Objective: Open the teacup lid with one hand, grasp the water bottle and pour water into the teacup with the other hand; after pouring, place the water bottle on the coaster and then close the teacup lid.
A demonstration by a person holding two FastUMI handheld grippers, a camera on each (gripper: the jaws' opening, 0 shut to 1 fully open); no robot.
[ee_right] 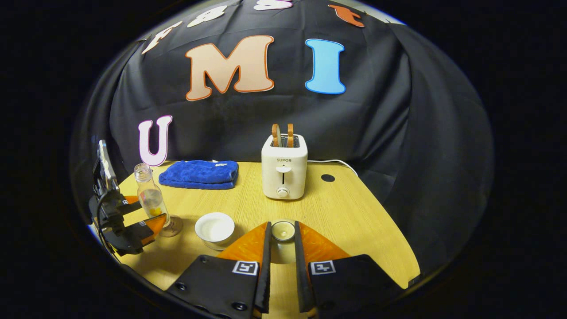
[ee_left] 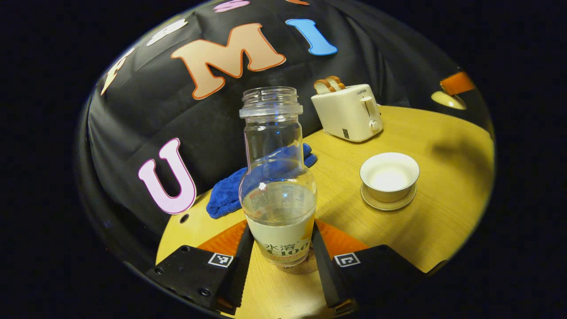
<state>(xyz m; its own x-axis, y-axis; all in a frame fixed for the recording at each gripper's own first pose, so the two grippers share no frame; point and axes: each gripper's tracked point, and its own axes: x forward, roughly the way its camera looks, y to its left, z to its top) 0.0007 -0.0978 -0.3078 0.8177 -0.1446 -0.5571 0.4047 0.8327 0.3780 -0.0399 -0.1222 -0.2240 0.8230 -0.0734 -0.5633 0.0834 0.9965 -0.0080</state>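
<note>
My left tongs (ee_left: 279, 261) grip the water bottle (ee_left: 277, 186) at its label; it stands upright, uncapped, about half full. In the right gripper view it seems to rest on a clear coaster (ee_right: 172, 229), though the glass is hard to make out there. The teacup (ee_left: 389, 175) sits open on its saucer (ee_left: 389, 203) on the bench (ee_left: 443, 212). My right tongs (ee_right: 282, 235) are closed on the lid (ee_right: 282, 231), held beside the cup. A toaster (ee_right: 284, 166) and blue towel (ee_right: 199, 173) stand behind.
</note>
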